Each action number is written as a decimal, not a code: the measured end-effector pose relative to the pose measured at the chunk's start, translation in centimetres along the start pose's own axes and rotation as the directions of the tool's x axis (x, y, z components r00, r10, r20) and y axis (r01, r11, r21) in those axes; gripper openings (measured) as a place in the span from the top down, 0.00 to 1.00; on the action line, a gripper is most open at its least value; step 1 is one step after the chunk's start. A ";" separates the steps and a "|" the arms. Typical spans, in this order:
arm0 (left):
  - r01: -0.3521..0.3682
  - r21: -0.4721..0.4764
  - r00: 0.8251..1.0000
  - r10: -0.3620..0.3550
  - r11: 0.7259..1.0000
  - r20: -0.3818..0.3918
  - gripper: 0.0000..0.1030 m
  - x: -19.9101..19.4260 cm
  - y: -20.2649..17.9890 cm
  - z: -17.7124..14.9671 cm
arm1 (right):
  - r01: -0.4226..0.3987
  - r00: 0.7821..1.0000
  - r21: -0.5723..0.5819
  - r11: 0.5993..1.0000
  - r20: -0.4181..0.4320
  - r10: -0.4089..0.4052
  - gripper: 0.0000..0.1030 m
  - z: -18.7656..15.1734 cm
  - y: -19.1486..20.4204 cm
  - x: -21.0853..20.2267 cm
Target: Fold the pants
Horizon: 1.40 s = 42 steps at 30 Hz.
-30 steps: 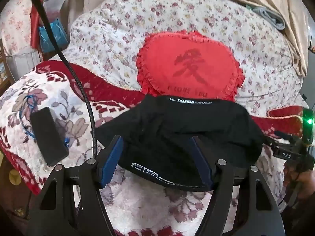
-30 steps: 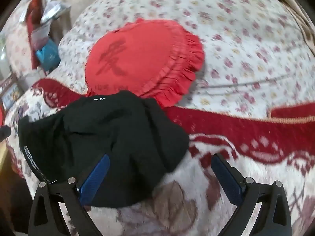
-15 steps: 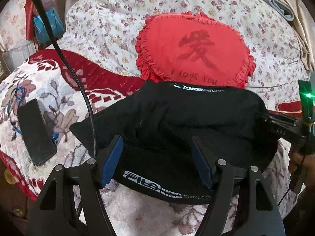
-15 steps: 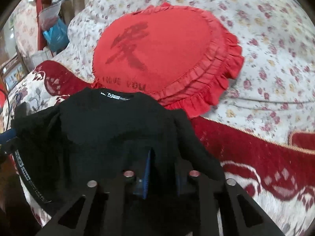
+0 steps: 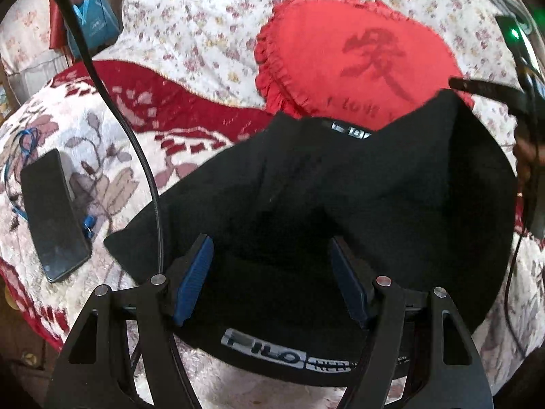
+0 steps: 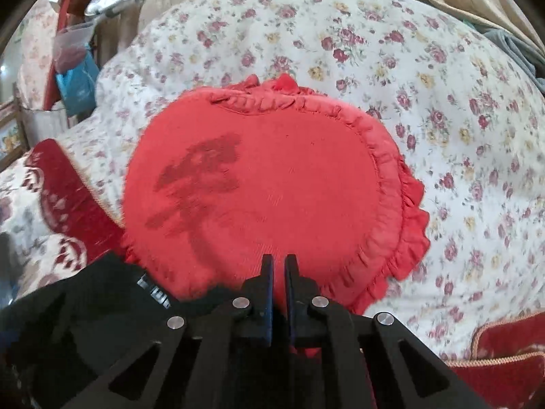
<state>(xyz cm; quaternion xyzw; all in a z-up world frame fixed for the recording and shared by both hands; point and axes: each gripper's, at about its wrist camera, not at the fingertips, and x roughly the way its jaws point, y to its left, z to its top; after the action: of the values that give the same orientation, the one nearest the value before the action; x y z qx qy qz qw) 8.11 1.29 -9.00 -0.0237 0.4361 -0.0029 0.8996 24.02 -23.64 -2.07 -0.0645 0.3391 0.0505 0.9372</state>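
Black pants (image 5: pixel 340 187) with a FILO waistband lie on a floral blanket (image 5: pixel 112 156). My left gripper (image 5: pixel 269 242) hovers open over the pants near the waistband, its blue pads (image 5: pixel 194 272) apart, not pressing the cloth. At the upper right, my right gripper (image 5: pixel 454 85) lifts the pants' right edge up over a red heart pillow (image 5: pixel 357 51). In the right wrist view its jaws are closing the last bit; the right gripper (image 6: pixel 278 259) is narrow, with the black pants (image 6: pixel 85 323) hanging below and to the left, in front of the pillow (image 6: pixel 289 187).
A black phone (image 5: pixel 51 218) lies on the blanket at the left. A black cable (image 5: pixel 136 143) curves from the top left down to my left gripper. A flowered quilt (image 6: pixel 442 102) rises behind the pillow. A blue bag (image 5: pixel 92 24) sits at the far left. A hand (image 5: pixel 524 160) holds the right gripper.
My right gripper went from wide open to shut on the pants' right edge and carried it up toward the pillow. The left gripper sank closer to the pants, still open.
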 end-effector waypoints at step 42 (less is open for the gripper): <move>0.045 -0.050 0.998 -0.042 0.998 0.052 0.32 -4.2 1.3 -0.7 | -0.426 0.795 0.768 0.478 0.066 0.603 0.43 -18.4 -6.2 -5.7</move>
<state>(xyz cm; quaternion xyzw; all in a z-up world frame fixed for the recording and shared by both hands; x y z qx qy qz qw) 4.98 2.70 -6.19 -0.0563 0.4123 -0.0108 0.9093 8.94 -32.94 -11.86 0.4282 0.4300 0.1790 0.7744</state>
